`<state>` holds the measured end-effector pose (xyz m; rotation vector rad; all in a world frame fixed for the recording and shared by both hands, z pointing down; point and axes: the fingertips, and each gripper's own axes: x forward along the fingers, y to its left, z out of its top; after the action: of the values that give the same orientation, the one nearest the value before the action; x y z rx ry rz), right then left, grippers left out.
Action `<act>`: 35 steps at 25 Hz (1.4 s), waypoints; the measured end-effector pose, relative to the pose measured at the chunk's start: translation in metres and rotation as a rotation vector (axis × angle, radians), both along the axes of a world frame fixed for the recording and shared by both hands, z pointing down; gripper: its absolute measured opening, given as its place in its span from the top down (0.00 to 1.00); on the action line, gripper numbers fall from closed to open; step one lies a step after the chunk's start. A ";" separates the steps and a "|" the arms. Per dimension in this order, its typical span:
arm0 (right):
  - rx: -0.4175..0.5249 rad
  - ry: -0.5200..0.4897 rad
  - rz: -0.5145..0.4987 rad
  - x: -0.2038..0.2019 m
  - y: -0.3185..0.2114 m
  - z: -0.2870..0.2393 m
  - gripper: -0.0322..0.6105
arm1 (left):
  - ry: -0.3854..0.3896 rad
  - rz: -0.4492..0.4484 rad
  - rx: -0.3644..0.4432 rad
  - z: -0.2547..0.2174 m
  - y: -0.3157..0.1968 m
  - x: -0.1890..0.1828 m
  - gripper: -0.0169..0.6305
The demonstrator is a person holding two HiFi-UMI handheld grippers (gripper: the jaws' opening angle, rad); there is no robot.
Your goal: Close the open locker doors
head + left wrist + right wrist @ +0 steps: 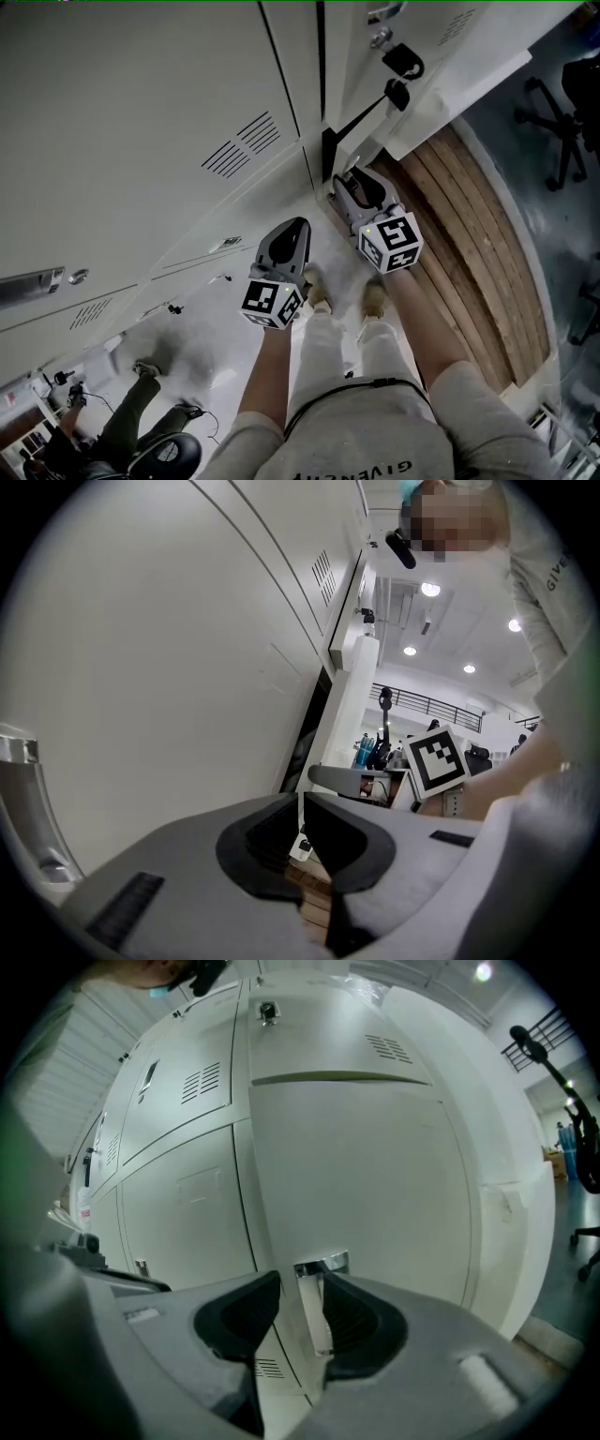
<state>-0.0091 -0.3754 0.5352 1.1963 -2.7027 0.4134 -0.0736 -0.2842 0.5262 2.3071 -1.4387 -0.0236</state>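
White lockers (141, 112) fill the head view. One lower door (356, 1166) stands slightly ajar, with a dark gap (329, 155) along its edge. My right gripper (349, 178) is at that edge. In the right gripper view its jaws (302, 1283) straddle the door's chrome handle (317, 1321); the right pad touches it and a slit remains on the left. My left gripper (298, 227) hangs lower left, close to the neighbouring door, with its tips (301, 803) together and nothing in them.
Black padlocks (405, 61) hang on the doors above the gap. Wooden planks (478, 244) lie on the floor to the right of the lockers, with an office chair (562, 122) beyond. A seated person's legs (141, 412) are at bottom left.
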 end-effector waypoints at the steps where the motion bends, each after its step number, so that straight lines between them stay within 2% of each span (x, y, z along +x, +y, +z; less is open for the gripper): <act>1: 0.001 0.001 -0.003 -0.002 -0.002 0.000 0.73 | 0.001 0.001 0.000 0.000 0.000 -0.001 0.95; 12: 0.014 -0.006 -0.040 -0.021 -0.016 0.002 0.73 | 0.014 0.028 -0.020 0.009 0.001 -0.008 0.95; 27: 0.006 -0.120 -0.143 -0.034 -0.020 -0.001 0.57 | 0.023 0.046 -0.047 0.021 0.003 -0.011 0.95; 35: -0.016 -0.149 -0.163 -0.035 -0.021 0.000 0.56 | 0.023 0.046 -0.053 0.023 0.007 -0.013 0.95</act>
<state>-0.0444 -0.3961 0.5357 0.9669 -2.8892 0.5187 -0.0861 -0.2774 0.5494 2.2892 -1.3580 0.0009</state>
